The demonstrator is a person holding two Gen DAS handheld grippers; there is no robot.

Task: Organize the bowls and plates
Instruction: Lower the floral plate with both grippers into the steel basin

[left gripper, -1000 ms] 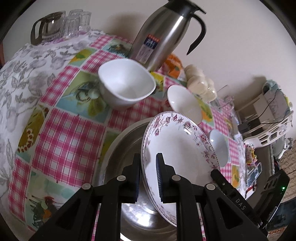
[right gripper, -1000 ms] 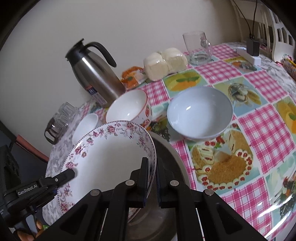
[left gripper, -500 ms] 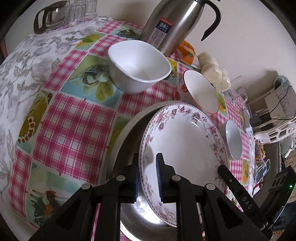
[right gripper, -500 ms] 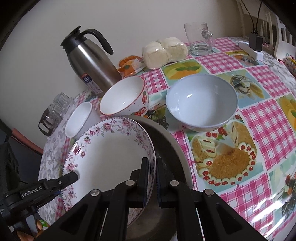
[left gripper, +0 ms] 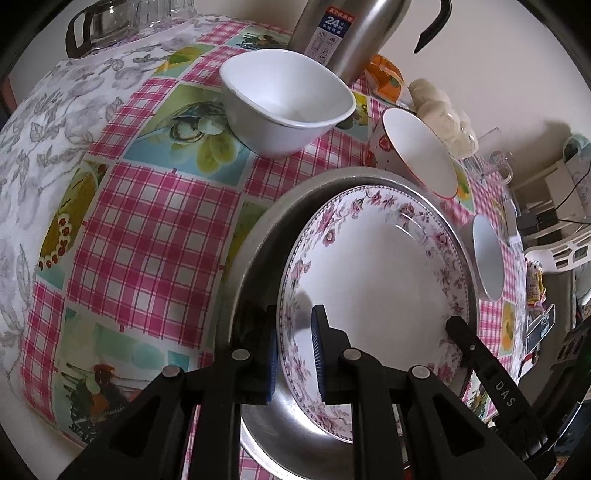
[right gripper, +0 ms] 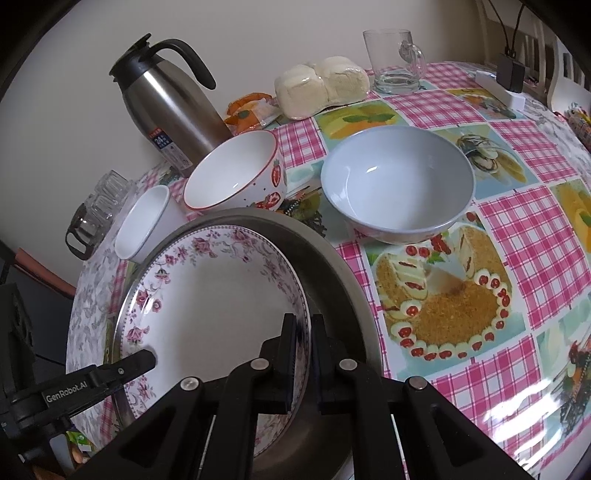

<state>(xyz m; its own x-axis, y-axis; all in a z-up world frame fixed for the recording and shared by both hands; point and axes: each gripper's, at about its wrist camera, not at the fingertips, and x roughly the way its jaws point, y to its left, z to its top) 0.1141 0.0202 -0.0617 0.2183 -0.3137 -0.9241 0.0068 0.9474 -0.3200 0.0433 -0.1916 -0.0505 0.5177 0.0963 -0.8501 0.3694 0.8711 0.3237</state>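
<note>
A white plate with a pink flower rim (left gripper: 376, 280) (right gripper: 218, 295) hangs low over a round steel tray (left gripper: 255, 236) (right gripper: 332, 266). My left gripper (left gripper: 294, 343) is shut on the plate's near rim, and my right gripper (right gripper: 303, 343) is shut on the opposite rim. Behind the tray stand a square white bowl (left gripper: 284, 103) (right gripper: 144, 221), a strawberry-patterned bowl (left gripper: 417, 155) (right gripper: 236, 173) and a pale blue bowl (right gripper: 397, 181) (left gripper: 487, 254).
A steel thermos jug (right gripper: 170, 99) (left gripper: 347, 33), wrapped buns (right gripper: 321, 85), an orange packet (right gripper: 251, 110) and a glass mug (right gripper: 395, 59) line the wall side. Glass cups (left gripper: 122, 18) sit far left. A checked pink tablecloth (right gripper: 535, 229) covers the table.
Both grippers have lowered the flowered plate toward the steel tray and tipped it flatter; the bowls and jug now sit higher in both views.
</note>
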